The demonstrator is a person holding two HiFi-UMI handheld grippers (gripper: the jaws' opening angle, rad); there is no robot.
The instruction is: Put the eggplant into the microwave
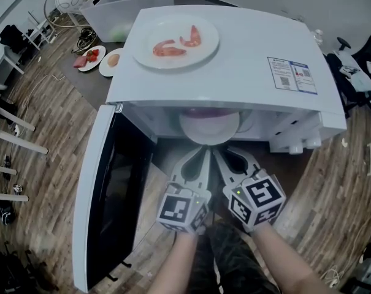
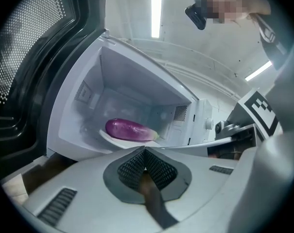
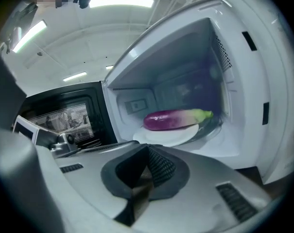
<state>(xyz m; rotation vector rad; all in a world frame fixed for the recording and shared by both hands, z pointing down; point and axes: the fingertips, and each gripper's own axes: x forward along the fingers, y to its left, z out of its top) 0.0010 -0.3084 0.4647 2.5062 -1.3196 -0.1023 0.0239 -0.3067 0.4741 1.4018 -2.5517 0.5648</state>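
A purple eggplant [image 2: 129, 129] [image 3: 173, 119] with a green stem lies on a white plate [image 3: 168, 137] [image 1: 208, 130] inside the open white microwave [image 1: 234, 72]. In the head view only a purple sliver of the eggplant [image 1: 206, 111] shows under the top edge. Both grippers hover side by side just outside the opening, clear of the plate. My left gripper [image 1: 203, 155] [image 2: 144, 152] is shut with nothing between its jaws. My right gripper [image 1: 218, 155] [image 3: 147, 149] is shut and empty too.
The microwave door [image 1: 105, 195] swings wide open to the left. On the microwave's roof sits a white plate of shrimp [image 1: 176, 40]. Two plates of food [image 1: 90, 58] and a white bin [image 1: 127, 5] stand on the wooden floor behind.
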